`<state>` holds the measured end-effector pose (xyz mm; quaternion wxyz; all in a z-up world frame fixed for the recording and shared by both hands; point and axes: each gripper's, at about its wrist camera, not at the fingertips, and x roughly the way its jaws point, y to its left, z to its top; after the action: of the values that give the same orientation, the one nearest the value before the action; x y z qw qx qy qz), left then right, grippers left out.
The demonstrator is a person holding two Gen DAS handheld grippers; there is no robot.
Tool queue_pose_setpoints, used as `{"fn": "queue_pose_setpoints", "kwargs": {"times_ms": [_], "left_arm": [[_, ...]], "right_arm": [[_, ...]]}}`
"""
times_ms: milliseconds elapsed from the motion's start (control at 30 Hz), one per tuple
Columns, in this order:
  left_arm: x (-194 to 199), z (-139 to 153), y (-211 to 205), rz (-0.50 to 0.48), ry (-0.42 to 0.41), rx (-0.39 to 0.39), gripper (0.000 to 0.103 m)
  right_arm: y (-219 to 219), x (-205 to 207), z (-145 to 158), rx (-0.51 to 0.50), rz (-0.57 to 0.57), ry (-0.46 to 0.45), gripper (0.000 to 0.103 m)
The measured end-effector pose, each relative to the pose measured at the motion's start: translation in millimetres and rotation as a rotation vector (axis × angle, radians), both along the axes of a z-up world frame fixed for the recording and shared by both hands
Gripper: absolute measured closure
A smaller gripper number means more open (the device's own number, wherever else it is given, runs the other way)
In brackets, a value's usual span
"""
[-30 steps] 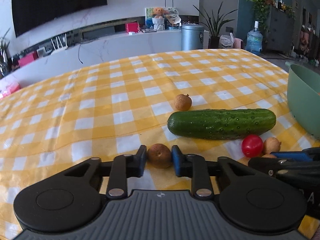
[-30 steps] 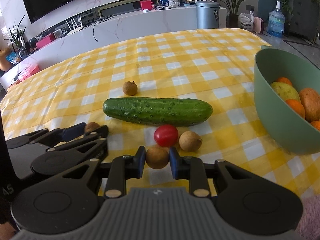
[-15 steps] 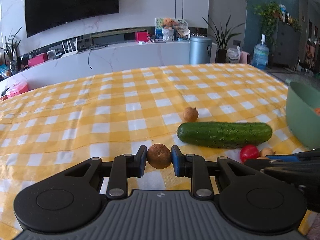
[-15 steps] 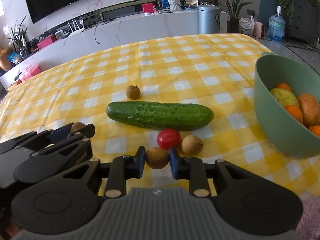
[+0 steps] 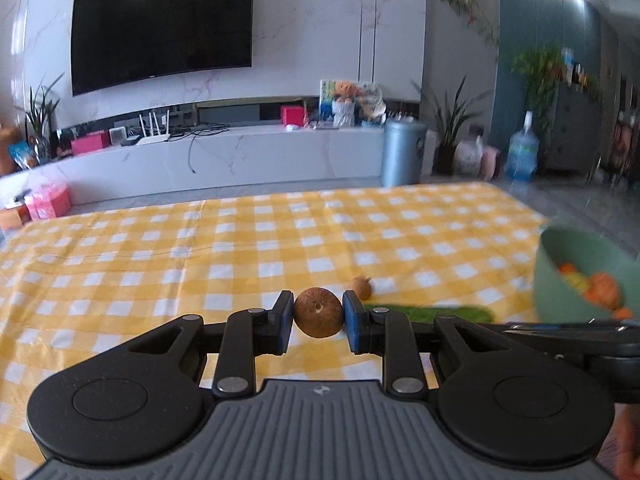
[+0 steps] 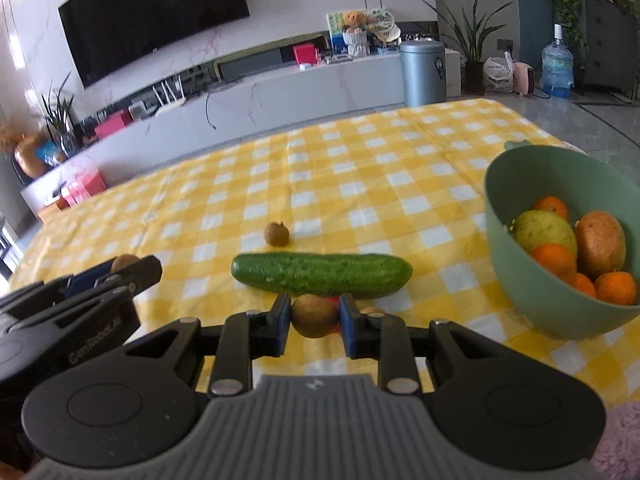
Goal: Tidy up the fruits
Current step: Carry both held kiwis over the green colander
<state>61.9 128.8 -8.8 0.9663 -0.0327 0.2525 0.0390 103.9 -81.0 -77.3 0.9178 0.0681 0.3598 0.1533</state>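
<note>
Two small round brown fruits, one clenched in the left tool [image 5: 319, 317] and one in the right tool [image 6: 315, 316], have been lifted beside the green plastic bowl [image 6: 520, 280], ready for dropping in.

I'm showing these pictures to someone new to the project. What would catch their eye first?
Probably the small brown fruit pinched in the left gripper, and a second brown fruit clamped the same way in the right gripper. Next come the long green cucumber lying across the yellow checked tablecloth, and the green bowl of oranges at the right.
</note>
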Motion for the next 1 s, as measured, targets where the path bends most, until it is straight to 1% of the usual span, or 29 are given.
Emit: {"fn": "queue_pose_setpoints", "kwargs": {"times_ms": [67,100,200,333,467,567,600,700,833,900,1000], "left_arm": [[-3,6,0,-0.008,-0.014,-0.044,0.074],[-5,9,-2,-0.01,-0.014,-0.052,0.074],[-12,21,-13,0.004,-0.021,-0.029,0.074],[-24,40,-32,-0.033,-0.061,-0.021,0.074],[-25,53,-51,-0.075,-0.078,-0.035,0.074],[-24,56,-66,-0.109,-0.126,-0.05,0.074],[-24,56,-71,-0.116,-0.127,-0.049,0.074],[-13,54,-87,-0.136,-0.1,-0.063,0.074],[9,48,-103,-0.204,-0.058,-0.114,0.074],[21,45,-108,-0.23,-0.041,-0.156,0.074],[39,36,-113,-0.28,0.004,-0.243,0.074]], "right_arm": [[-6,-1,6,0.023,-0.007,-0.01,0.081],[-8,-2,8,0.032,-0.008,-0.014,0.081],[-20,-6,20,0.067,-0.009,-0.025,0.081],[-45,-14,43,0.134,-0.015,-0.079,0.081],[-78,-18,58,0.168,-0.062,-0.126,0.081],[-109,-16,60,0.195,-0.126,-0.124,0.08],[-120,-15,59,0.201,-0.151,-0.119,0.08],[-147,-12,52,0.226,-0.208,-0.1,0.08],[-181,-6,39,0.289,-0.275,-0.071,0.08],[-197,-4,33,0.33,-0.307,-0.063,0.08],[-213,-3,25,0.381,-0.341,-0.053,0.08]]}}
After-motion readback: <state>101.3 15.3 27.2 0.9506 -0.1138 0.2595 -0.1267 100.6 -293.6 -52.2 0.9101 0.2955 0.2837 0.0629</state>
